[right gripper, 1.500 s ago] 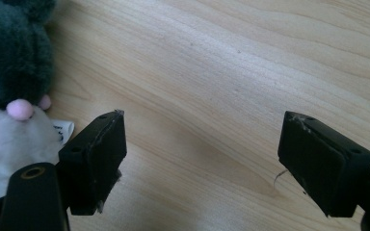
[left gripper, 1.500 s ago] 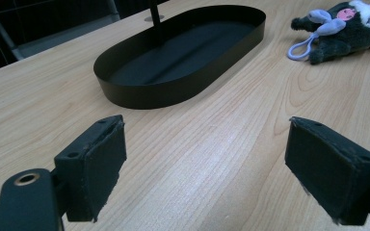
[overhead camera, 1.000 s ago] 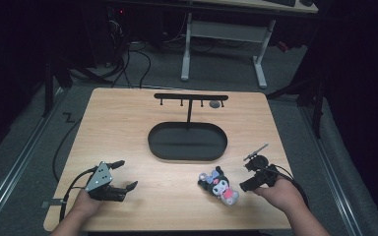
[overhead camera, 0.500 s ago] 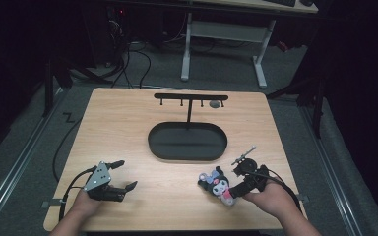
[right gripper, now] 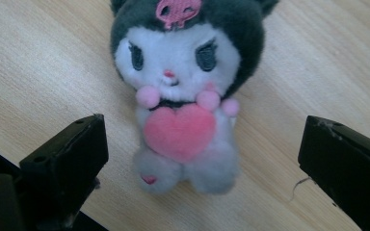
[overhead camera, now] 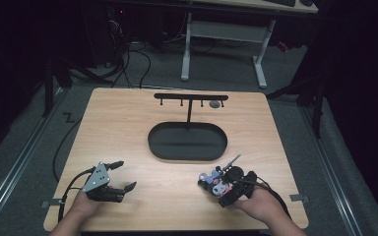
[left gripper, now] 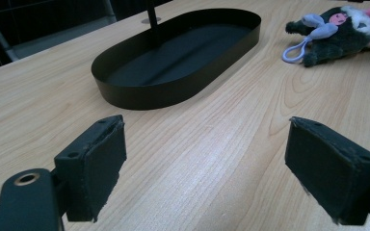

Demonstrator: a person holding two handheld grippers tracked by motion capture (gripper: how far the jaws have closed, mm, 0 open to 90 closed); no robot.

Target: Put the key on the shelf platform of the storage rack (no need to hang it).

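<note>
— Right tool (overhead camera: 222, 189) has just been opening its jaws and now stands wide, with our plush toy (right gripper: 183, 91) lying face up on the bench (overhead camera: 128, 128) between the pads, neither pad touching it.

— And we see the toy (overhead camera: 211, 184) near the front right edge of the bench, just ahead of our right hand?

— Yes. Our worry is the grip: the toy is soft and round, so if we close on the head alone it may squeeze out sideways. Its lilac loop (left gripper: 296, 48) trails loose and could snag a pad.

— What about our left tool (overhead camera: 120, 176)?

— Wide as well, holding nothing, resting low at the front left, well apart from the toy.

— Anything in our way?

— Just beyond the toy sits the black oval tray (overhead camera: 187, 141), with its hook stand (overhead camera: 189, 98) rising at the back. We judge the tray's rim could catch a low carry.
</note>
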